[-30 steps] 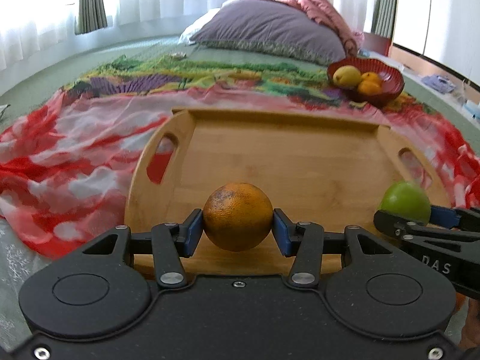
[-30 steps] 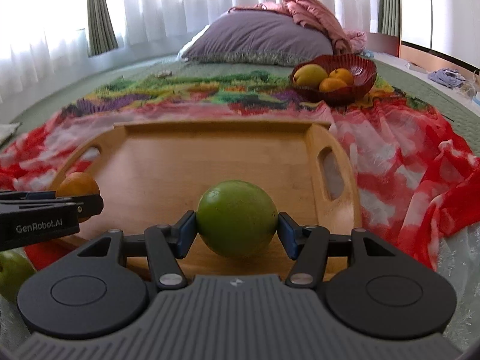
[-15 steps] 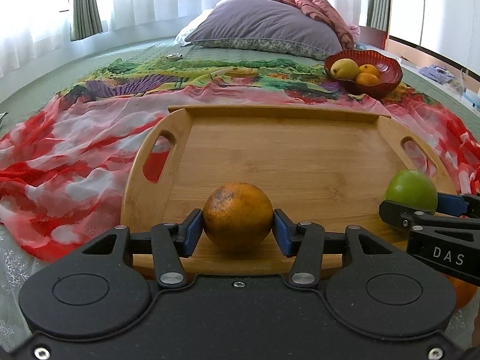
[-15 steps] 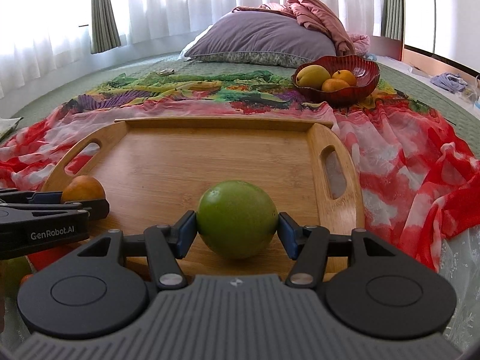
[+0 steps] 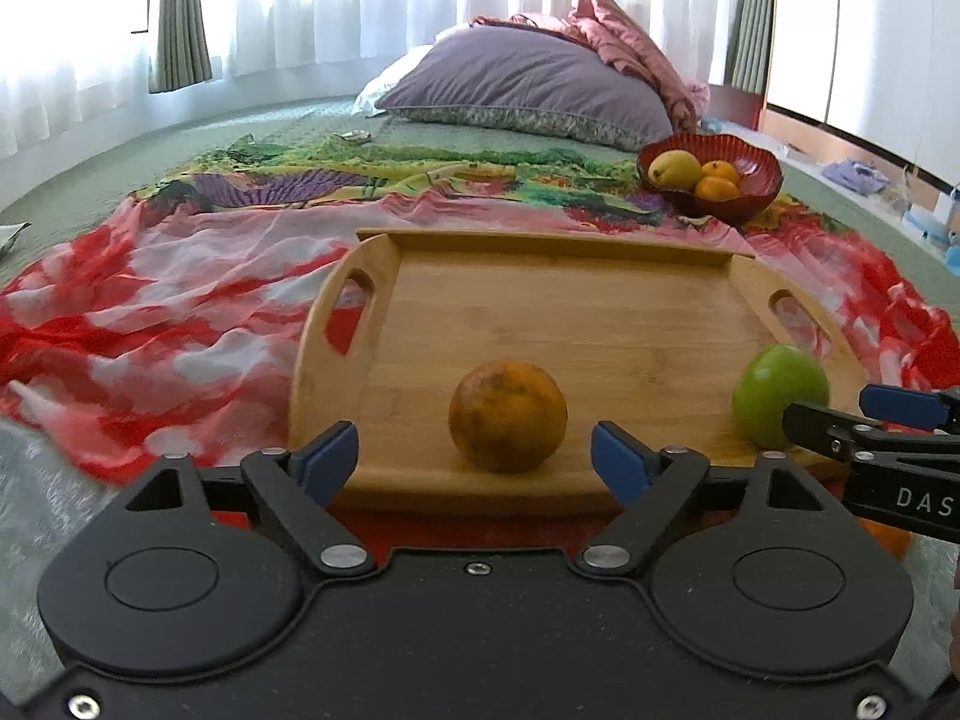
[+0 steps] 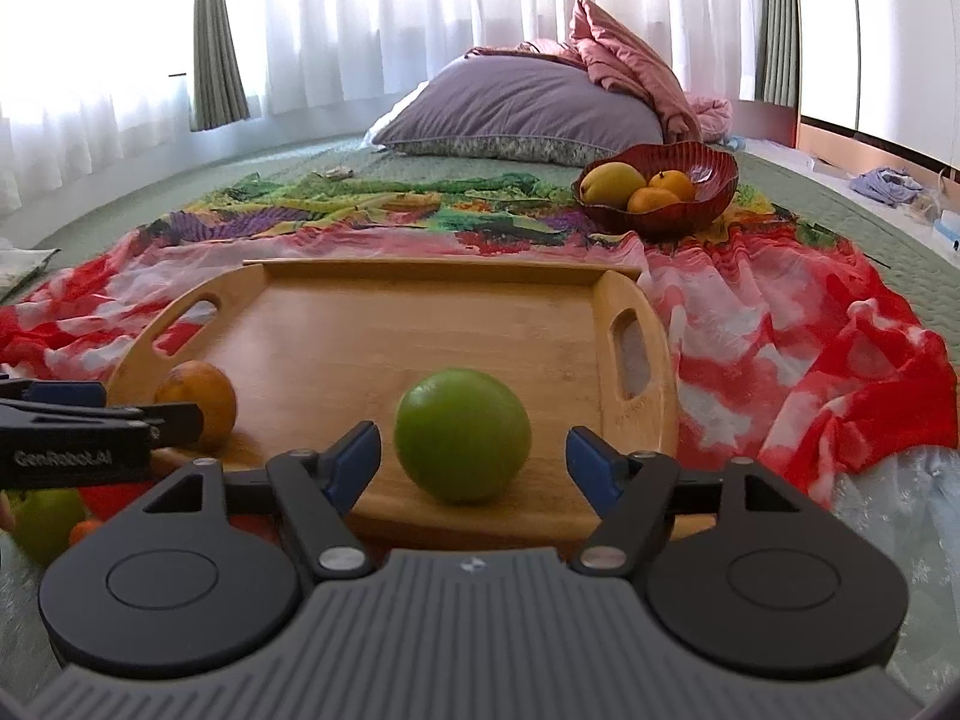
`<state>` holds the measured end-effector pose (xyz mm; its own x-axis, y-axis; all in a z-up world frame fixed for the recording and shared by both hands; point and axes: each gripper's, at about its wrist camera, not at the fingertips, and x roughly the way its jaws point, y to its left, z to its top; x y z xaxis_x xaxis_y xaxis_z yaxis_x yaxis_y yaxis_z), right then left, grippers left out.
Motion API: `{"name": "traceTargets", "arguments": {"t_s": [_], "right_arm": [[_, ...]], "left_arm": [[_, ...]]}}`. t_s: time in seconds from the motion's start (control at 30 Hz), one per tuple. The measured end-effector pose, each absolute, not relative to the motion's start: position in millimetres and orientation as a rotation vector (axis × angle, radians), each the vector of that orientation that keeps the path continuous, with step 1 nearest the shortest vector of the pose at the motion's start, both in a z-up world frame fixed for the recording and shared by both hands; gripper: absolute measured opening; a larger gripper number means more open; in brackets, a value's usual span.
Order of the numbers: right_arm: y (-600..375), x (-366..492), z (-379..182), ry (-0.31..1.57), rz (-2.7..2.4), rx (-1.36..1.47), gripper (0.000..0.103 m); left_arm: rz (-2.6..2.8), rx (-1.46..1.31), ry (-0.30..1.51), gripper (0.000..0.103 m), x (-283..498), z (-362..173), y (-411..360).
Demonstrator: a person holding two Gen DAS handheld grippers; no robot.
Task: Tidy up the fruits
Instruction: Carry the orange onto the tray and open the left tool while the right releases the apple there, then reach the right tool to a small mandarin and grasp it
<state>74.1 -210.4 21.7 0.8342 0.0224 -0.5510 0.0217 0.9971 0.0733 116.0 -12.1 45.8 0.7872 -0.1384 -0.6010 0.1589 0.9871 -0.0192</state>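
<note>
An orange (image 5: 507, 416) rests on the near edge of the wooden tray (image 5: 576, 312). My left gripper (image 5: 474, 459) is open, its blue pads apart on either side of the orange and not touching it. A green fruit (image 6: 462, 435) rests on the tray (image 6: 420, 324) near its front right. My right gripper (image 6: 474, 459) is open around it, pads clear of it. Each view shows the other fruit too: the green fruit (image 5: 780, 393) and the orange (image 6: 198, 396).
A red bowl (image 6: 708, 180) with a yellow fruit and two oranges stands beyond the tray at the right. A red and white cloth (image 5: 150, 312) covers the bed. Pillows (image 5: 528, 84) lie at the back. Another green fruit (image 6: 42, 519) lies at the lower left.
Both grippers have opened and let go of their fruits. The orange and the green fruit now rest on the tray, and both grippers have drawn back a little.
</note>
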Motion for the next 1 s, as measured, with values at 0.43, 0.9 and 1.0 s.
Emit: {"name": "traceTargets", "arguments": {"t_s": [0.43, 0.9, 1.0], "right_arm": [[-211.9, 17.3, 12.1, 0.572, 0.02, -0.002, 0.082], [-212.0, -0.9, -3.6, 0.607, 0.032, -0.053, 0.082], [-212.7, 0.1, -7.5, 0.619, 0.031, -0.042, 0.078]], "left_arm": [[-0.084, 0.05, 0.584, 0.089, 49.6, 44.7, 32.5], [-0.071, 0.06, 0.577, 0.087, 22.9, 28.8, 56.7], [-0.087, 0.053, 0.583, 0.078, 24.5, 27.0, 53.7]]}}
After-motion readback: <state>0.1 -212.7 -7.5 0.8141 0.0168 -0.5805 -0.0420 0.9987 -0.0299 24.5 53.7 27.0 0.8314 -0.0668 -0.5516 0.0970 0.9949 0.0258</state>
